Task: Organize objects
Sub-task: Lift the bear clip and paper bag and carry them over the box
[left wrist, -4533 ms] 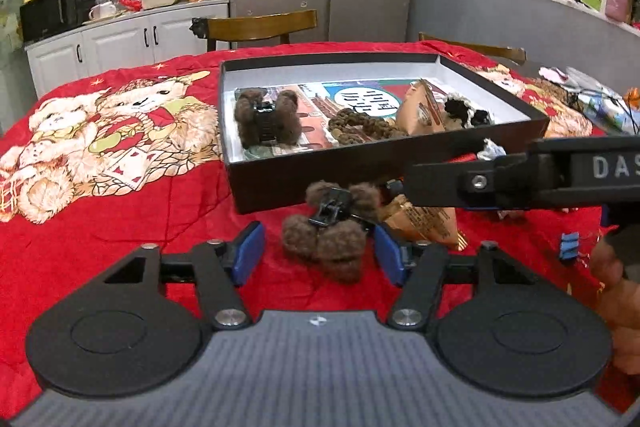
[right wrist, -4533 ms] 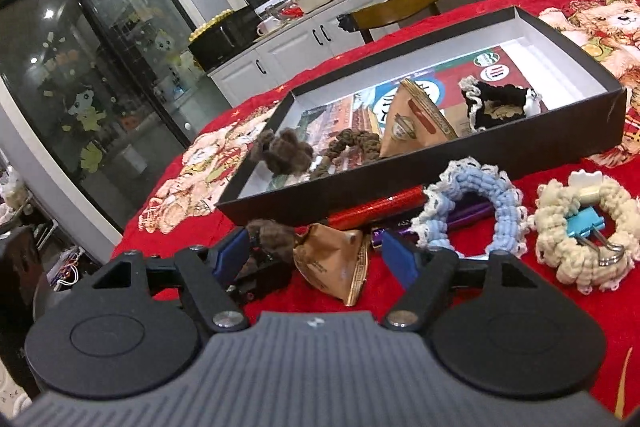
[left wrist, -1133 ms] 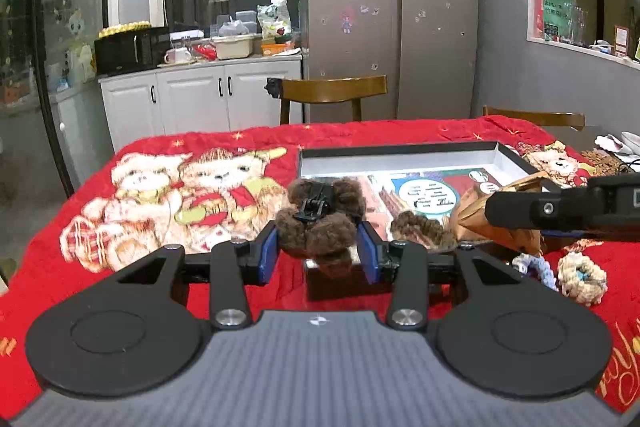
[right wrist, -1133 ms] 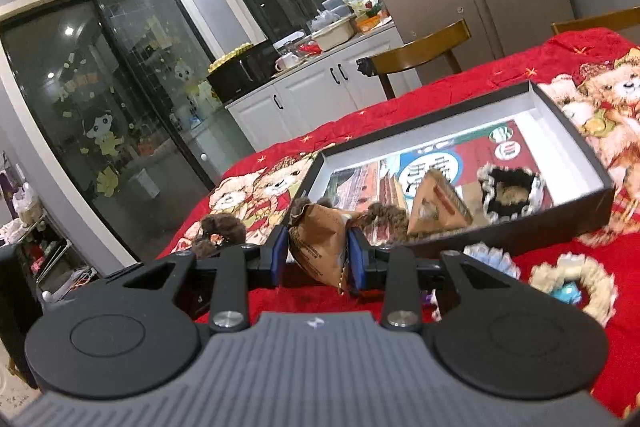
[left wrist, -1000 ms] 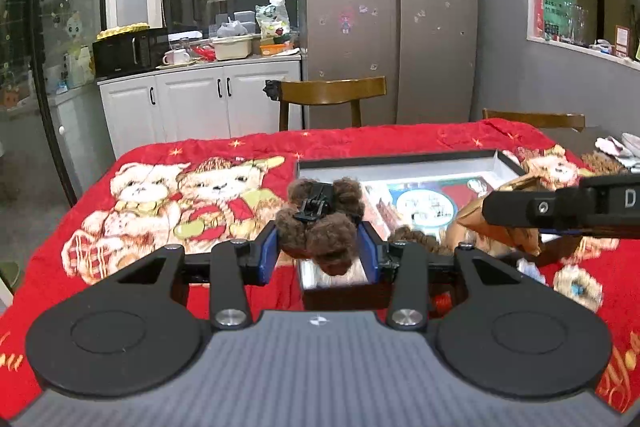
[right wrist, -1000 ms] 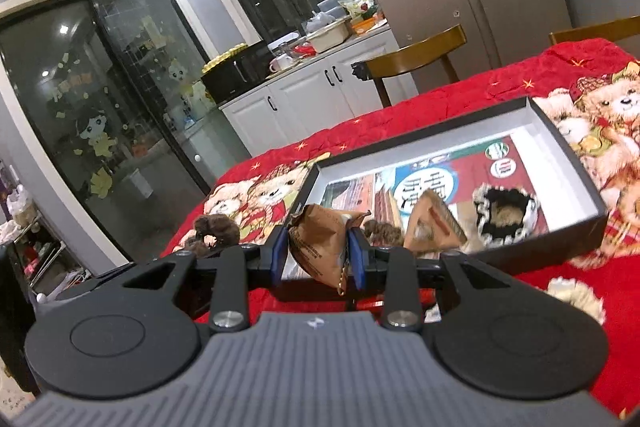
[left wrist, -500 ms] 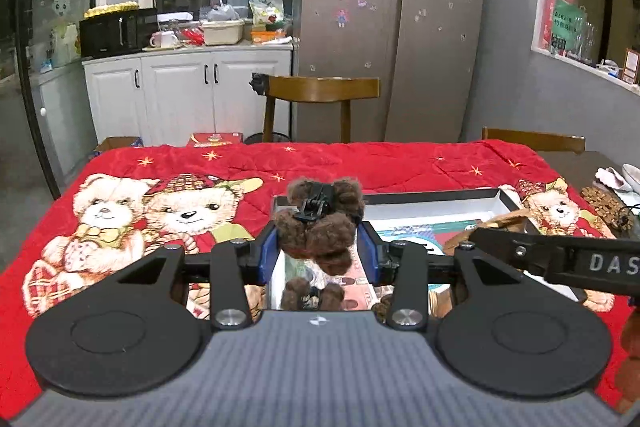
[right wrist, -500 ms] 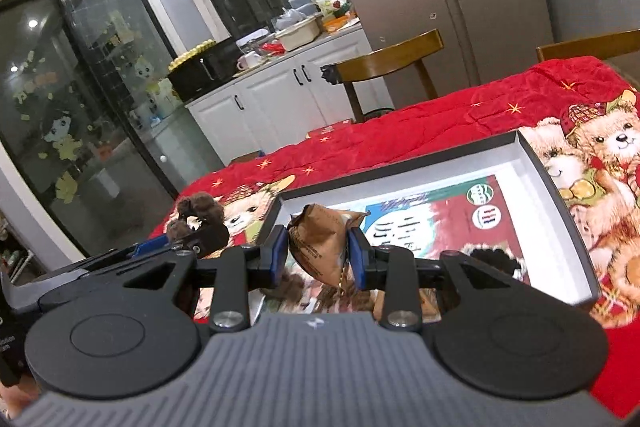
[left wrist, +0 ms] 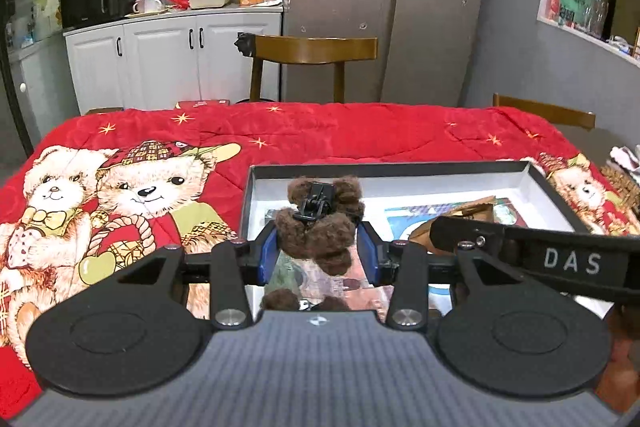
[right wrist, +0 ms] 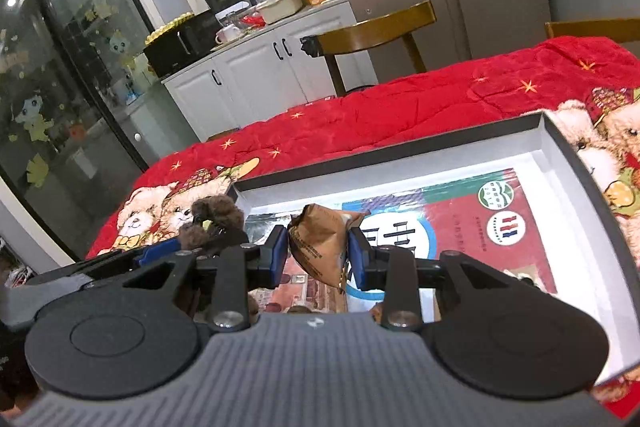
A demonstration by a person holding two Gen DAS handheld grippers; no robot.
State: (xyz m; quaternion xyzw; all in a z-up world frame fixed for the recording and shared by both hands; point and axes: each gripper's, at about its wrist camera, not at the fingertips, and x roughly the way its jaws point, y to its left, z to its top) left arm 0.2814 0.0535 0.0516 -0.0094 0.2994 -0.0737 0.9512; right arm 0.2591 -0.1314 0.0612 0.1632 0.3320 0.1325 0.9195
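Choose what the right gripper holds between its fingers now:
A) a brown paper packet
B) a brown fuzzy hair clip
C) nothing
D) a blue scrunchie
A: in the right wrist view, the right gripper is closed on a brown paper packet above the black box.

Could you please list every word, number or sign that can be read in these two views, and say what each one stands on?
"DAS" – white letters on the black arm of the right tool, seen from the left wrist.
"2017" – faint, in the green round logo on the printed sheet in the box.
Large white characters in the sheet's blue circle: partly hidden, unreadable.
Brown packet print, fridge stickers, shelf cards: too small or blurred.
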